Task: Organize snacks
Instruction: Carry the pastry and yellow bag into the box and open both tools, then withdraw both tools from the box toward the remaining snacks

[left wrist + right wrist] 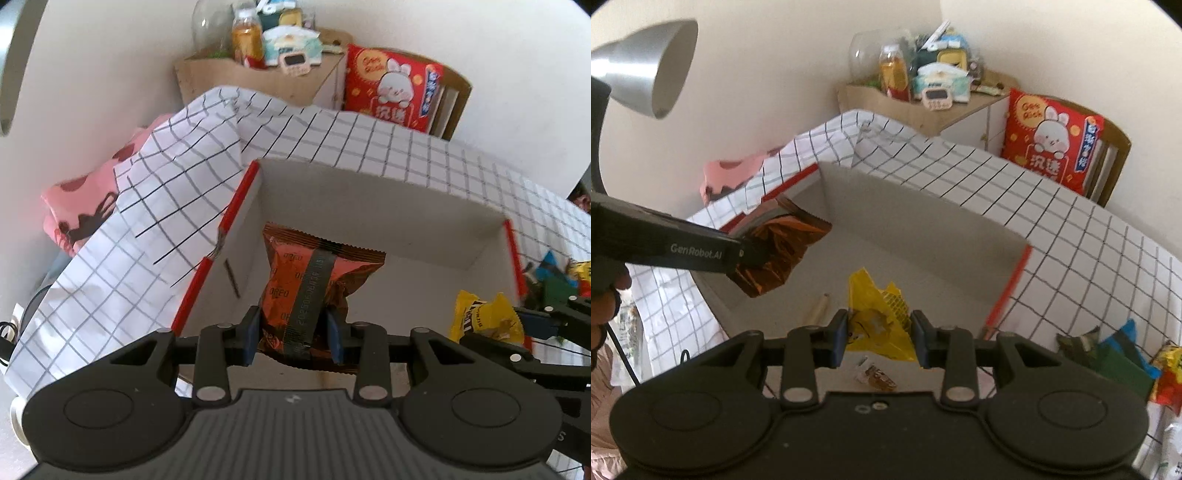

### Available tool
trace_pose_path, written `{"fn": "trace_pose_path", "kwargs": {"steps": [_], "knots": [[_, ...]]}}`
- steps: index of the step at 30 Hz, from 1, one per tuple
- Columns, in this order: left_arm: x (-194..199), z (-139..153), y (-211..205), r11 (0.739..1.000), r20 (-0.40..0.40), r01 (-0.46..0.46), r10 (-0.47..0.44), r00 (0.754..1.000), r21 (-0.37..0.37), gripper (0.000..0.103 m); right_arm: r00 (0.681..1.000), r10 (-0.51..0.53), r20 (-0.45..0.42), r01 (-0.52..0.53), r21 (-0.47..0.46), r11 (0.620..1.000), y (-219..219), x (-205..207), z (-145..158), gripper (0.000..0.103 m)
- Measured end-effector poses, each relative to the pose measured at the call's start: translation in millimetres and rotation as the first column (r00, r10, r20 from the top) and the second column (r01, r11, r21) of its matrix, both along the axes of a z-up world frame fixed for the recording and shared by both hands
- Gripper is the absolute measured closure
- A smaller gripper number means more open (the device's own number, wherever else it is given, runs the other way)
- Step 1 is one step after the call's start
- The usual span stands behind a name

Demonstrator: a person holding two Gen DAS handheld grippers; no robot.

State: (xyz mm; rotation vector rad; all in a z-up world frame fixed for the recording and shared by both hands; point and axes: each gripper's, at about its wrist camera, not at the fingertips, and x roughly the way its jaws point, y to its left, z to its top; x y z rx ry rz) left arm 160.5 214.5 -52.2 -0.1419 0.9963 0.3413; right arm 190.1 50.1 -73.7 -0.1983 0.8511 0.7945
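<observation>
White walls; wooden cabinet [923,110] w/ clutter in corner, grey lamp [650,70] upper left.

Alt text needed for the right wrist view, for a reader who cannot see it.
The right gripper holds a yellow candy packet above an open white box on a grid-patterned tablecloth. At left, the left gripper holds a brown Oreo packet over the same box.

Each black hand-held gripper [293,338] has blue pads [840,339], silver pivot screws, ribbed grey housing.
</observation>
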Motion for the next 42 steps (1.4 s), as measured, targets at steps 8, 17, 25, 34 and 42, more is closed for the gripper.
{"fn": "trace_pose_path", "kwargs": {"steps": [8,17,25,34,42], "knots": [[13.5,-26.5,14.7,1.0,-0.07,-0.024,0.024,0.997,0.002,0.067,1.0,0.013,-0.028,-0.015,-0.068,0.998,22.0,9.8,-22.8,0.069],[18.7,-46.8,13.4,1.0,-0.127,-0.018,0.016,0.992,-0.016,0.066,0.999,0.015,-0.035,-0.02,-0.132,0.991,32.2,16.5,-38.0,0.067],[16.2,-47.0,13.6,0.999,-0.117,-0.027,0.022,0.993,-0.046,0.059,0.999,0.013,-0.034,-0.017,-0.129,0.992,31.2,16.2,-38.2,0.066],[1.5,-29.1,5.8,0.997,-0.056,-0.026,0.023,0.998,-0.068,0.047,0.999,0.007,-0.05,-0.01,-0.061,0.998,16.0,8.4,-23.0,0.055],[-14.3,-7.2,-7.8,0.999,0.017,-0.009,0.01,1.0,-0.052,0.039,0.999,-0.011,-0.046,0.011,-0.003,1.0,-1.8,-2.0,-6.9,0.045]]}}
